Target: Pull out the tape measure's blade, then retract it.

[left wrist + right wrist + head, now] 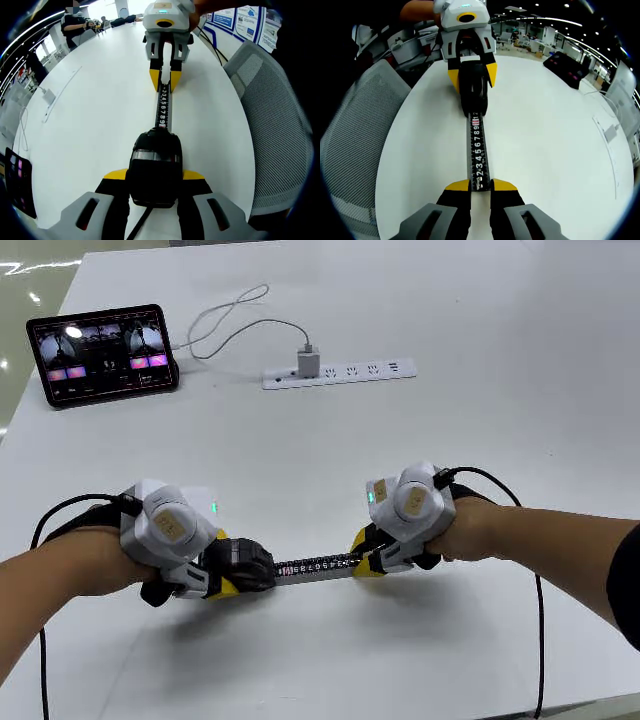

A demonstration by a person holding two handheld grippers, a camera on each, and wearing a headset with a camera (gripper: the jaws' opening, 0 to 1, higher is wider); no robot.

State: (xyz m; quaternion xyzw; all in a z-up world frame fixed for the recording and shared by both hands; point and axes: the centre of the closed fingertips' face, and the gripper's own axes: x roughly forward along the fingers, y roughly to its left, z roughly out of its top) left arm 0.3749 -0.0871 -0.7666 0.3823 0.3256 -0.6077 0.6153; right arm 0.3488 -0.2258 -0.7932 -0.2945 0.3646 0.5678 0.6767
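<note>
Down at seven o'clock on the white table (330, 440), the left hand-held gripper (222, 575) is clamped around the black tape measure (250, 562). Its blade (318, 566) runs toward three o'clock, tip pinched in the closed right hand-held gripper (366, 558).

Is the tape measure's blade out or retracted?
Out, partly. A short numbered stretch of blade runs from the case in the left claw to the right claw clamping its tip.

The left gripper (222, 562) and the right gripper (361, 553) have rounded grey-white housings, each with a tan oval patch (170, 525) on top, a small green light (213, 507) and black jaws tipped in yellow. A black cable (60, 508) runs from each. A dark sleeve (628, 585) covers the right upper arm.
</note>
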